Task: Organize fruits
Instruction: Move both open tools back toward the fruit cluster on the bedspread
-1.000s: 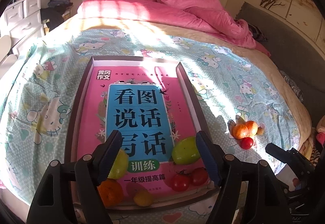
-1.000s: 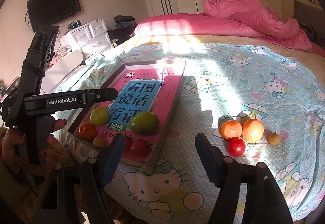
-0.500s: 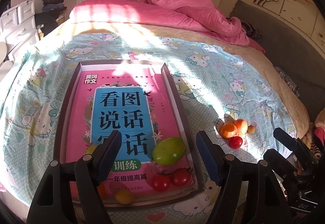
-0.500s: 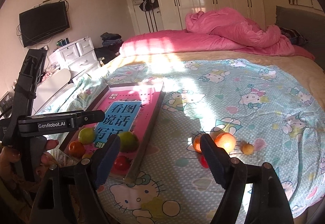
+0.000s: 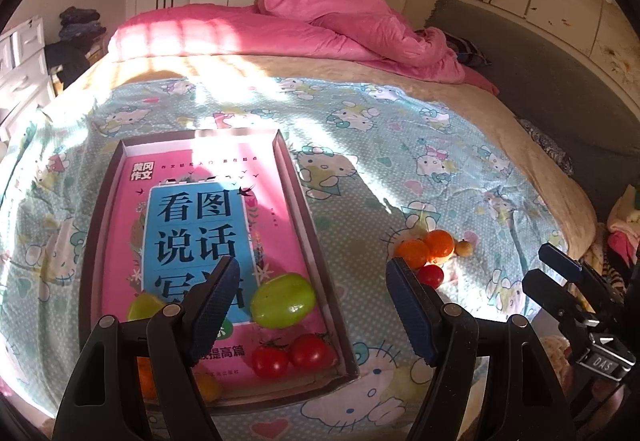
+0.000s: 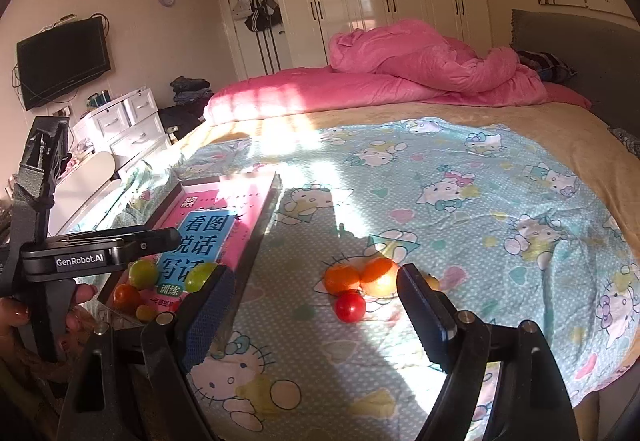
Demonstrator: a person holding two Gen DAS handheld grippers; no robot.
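Observation:
A shallow dark box [image 5: 308, 209] lined with a pink book lies on the bed. At its near end are two green fruits [image 5: 283, 300], two red tomatoes [image 5: 310, 351], an orange [image 5: 146, 377] and a small yellow fruit [image 5: 210, 387]. To its right on the sheet sit two oranges [image 6: 342, 278], a red tomato [image 6: 350, 306] and a small yellow fruit [image 5: 464, 248]. My left gripper [image 5: 312, 269] hangs open above the box's near right corner, holding nothing. My right gripper [image 6: 316, 273] hovers short of the loose fruit, its jaws opening with nothing between the pads.
The cartoon-cat sheet [image 6: 460, 201] covers the near part of the bed, with a crumpled pink duvet [image 6: 420, 61] at the far end. White drawers [image 6: 128, 121] and a wall television [image 6: 64, 61] stand to the left. A hand [image 6: 16, 317] holds the left gripper.
Both grippers have drawn back and risen, so the box and the loose fruit look smaller and farther off. The right jaws have widened. No fruit has moved.

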